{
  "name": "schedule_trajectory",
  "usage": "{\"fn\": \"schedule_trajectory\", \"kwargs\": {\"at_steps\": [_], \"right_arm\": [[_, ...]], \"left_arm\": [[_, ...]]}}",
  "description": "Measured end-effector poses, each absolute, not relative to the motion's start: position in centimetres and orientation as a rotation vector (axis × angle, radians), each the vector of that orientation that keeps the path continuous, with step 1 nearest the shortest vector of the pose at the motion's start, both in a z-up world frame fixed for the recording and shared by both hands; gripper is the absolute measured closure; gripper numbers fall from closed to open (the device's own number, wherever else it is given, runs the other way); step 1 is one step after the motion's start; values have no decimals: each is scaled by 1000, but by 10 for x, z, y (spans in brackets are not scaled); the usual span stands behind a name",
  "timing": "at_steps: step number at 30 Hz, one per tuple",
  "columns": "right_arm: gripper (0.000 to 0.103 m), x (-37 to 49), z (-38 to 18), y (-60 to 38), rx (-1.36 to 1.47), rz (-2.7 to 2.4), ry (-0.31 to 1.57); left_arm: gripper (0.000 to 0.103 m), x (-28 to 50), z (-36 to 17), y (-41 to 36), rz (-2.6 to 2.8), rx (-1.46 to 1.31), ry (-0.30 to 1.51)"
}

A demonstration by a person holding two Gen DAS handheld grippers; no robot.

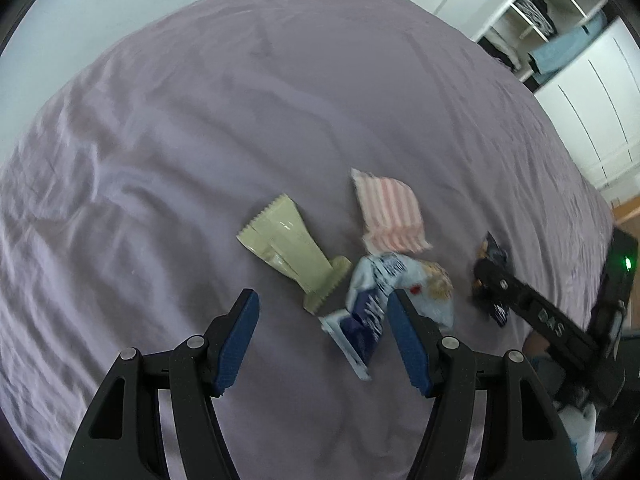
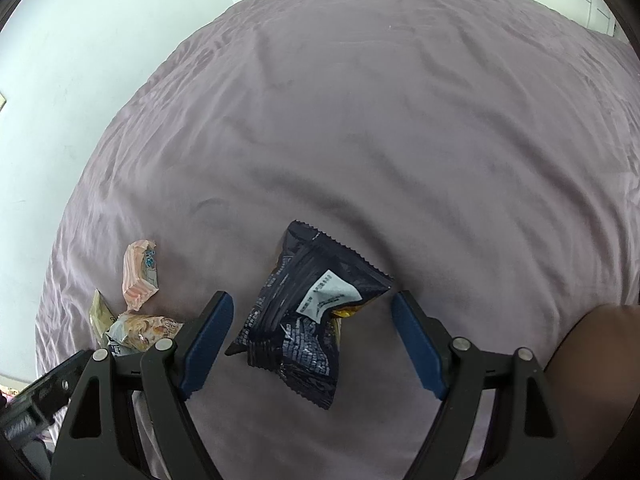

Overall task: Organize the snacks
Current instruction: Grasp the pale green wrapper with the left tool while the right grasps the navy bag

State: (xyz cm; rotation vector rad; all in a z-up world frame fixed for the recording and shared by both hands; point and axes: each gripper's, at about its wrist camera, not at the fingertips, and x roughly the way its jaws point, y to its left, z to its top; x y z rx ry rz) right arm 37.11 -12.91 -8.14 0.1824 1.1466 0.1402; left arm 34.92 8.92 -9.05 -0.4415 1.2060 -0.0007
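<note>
Left gripper (image 1: 322,330): my jaws are spread wide above the bed, holding nothing; the blue pads face each other across an open gap.
Right gripper (image 2: 312,330): my jaws are spread wide here too, with nothing pinched; the dark packet lies in the gap between the pads, and I cannot tell whether either pad touches it.
Bed (image 1: 240,120): a wrinkled mauve sheet covers it and carries every snack.
Green packet (image 1: 290,246): lies flat on the sheet, just beyond my left jaws, its zigzag ends pointing far-left and near-right.
Blue-and-white packet (image 1: 376,300): crumpled, just right of the green one and touching its near end; the right pad of my left jaws hides part of it.
Pink-striped packet (image 1: 390,210): beyond the blue-and-white one, their edges meeting.
Dark packet (image 2: 304,324): navy wrapper with a pale label, lying on the sheet, apart from the other three and to their right; in the left wrist view the right gripper's fingers cover most of it.
Cluster from the right wrist: the pink-striped, blue-and-white and green packets sit together at the near left, past my left pad.
Wardrobe (image 1: 560,40): open white shelves with clothes, far right of the bed.
</note>
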Motion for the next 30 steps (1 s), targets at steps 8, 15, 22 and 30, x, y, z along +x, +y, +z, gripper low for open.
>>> {"fn": "schedule_trajectory", "kwargs": {"at_steps": [8,15,22,30], "right_arm": [[0,371,-84,-128,174,139,1151],[36,374,-86,-129,155,136,1157],[67,372,-83,-135,142,175,1152],[70,362,-70,-137,109,205,1132]], "left_arm": [[43,374,-111,107,127,-538,1251],[70,376,-117,96,177,-502,1269],[76,376,-119,83,133,-355,1258],[83,366,-110,86,88,-294,1240]]}}
